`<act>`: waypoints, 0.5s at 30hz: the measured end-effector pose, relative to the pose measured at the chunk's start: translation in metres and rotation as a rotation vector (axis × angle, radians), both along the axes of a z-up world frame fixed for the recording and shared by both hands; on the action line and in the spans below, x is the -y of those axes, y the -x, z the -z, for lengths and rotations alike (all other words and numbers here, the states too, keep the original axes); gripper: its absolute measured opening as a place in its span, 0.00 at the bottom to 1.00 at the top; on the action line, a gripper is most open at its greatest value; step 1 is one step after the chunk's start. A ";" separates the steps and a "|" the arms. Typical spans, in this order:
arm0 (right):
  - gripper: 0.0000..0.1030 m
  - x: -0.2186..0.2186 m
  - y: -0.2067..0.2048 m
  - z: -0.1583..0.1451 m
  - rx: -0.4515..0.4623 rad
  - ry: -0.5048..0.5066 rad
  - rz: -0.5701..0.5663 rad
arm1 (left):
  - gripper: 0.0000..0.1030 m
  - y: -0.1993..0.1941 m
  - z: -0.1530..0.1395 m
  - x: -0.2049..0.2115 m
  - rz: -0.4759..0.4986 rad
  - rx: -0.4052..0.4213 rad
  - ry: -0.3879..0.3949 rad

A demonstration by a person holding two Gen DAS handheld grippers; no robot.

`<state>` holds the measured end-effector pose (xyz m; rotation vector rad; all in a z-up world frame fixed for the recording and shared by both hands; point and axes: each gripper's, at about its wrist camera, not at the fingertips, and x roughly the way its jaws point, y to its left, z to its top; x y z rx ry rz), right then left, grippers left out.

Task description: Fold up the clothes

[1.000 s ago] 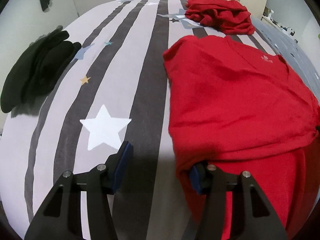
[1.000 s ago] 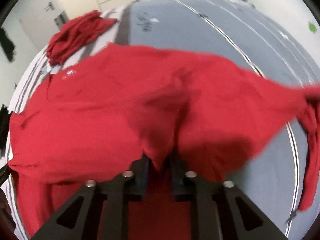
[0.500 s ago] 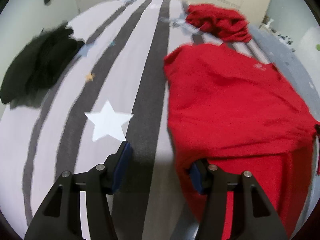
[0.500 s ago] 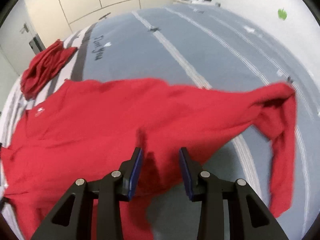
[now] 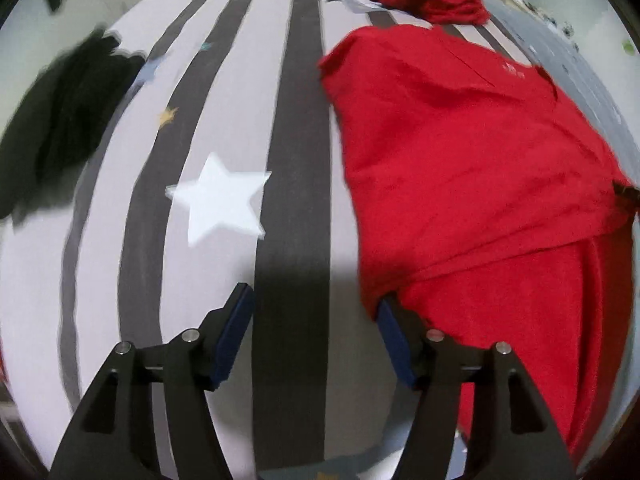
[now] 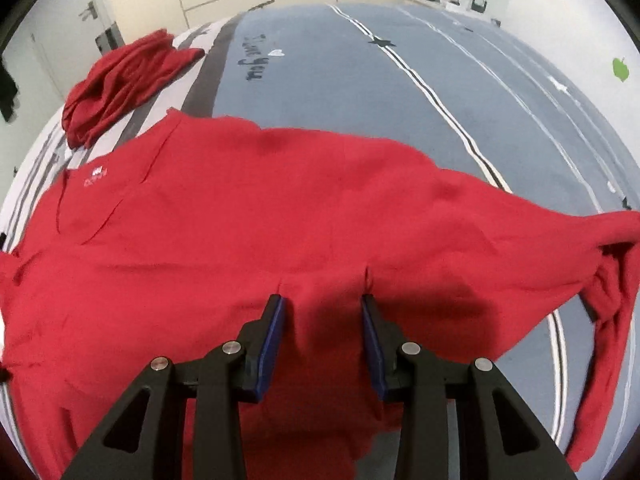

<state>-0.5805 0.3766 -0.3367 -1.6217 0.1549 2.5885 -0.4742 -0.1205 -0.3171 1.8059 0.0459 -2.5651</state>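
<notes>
left gripper [image 5: 314, 306]: jaws just widened, nothing between them, right pad at red shirt [image 5: 472, 152] edge
right gripper [image 6: 322, 312]: jaws apart over shirt, not pinching

Both hand-held grippers (left [image 5: 314, 302], right [image 6: 322, 310]) just opened, angled down.

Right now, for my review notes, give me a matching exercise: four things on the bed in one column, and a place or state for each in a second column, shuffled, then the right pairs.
Things:
1. spread red shirt
2. crumpled red garment
3. black clothes
4. white star

Places or states:
A. printed on the striped cover
B. bunched up at the far end of the bed
C. lying under the right gripper
D. dark heap near the bed's left edge

Pairs: 1-C, 2-B, 3-D, 4-A
</notes>
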 end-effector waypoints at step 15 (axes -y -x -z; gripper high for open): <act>0.36 -0.010 0.008 0.007 -0.001 0.000 -0.009 | 0.60 0.079 -0.043 0.026 -0.086 -0.185 -0.097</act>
